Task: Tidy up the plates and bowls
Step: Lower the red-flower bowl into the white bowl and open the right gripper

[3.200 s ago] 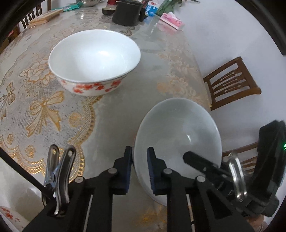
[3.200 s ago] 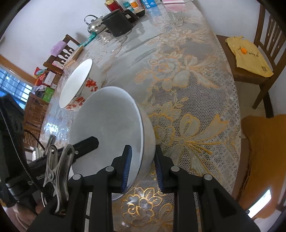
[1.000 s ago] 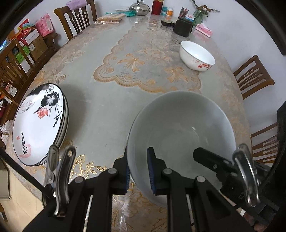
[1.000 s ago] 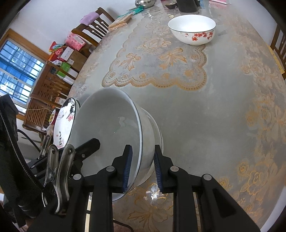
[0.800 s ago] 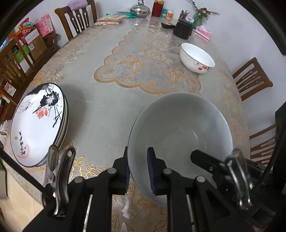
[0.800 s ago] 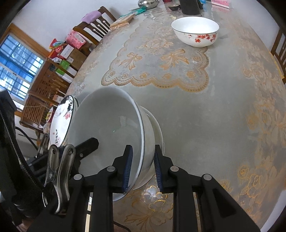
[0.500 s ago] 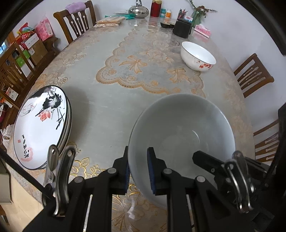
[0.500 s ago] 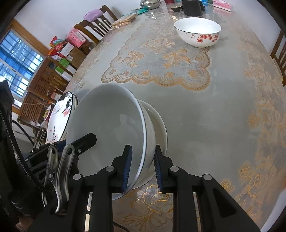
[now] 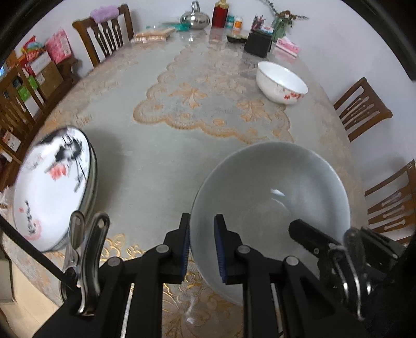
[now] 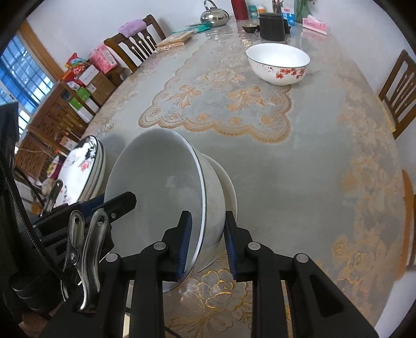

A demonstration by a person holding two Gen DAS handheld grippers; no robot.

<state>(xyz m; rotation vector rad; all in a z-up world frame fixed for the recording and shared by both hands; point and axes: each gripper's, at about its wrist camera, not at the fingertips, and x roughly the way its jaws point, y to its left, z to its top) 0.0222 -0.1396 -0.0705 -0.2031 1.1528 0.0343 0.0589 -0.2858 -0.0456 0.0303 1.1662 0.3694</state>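
Observation:
A large plain white bowl hangs tilted at the near end of the table. My left gripper is shut on its near-left rim. On the opposite side my right gripper is shut on the bowl's wall. Each gripper's inner finger shows inside the bowl in the other's view. Beneath the bowl the rim of a second white bowl sticks out. A stack of painted plates lies just left of it. A red-flowered bowl stands far up the table.
The lace-covered table carries a kettle, a black box and a tissue pack at its far end. Wooden chairs line both sides. The table's near edge lies just below the grippers.
Three seconds ago the big bowl was beside the flowered bowl; it has come to the near end by the plates. Over the last second it tilted slightly, and both grips held.

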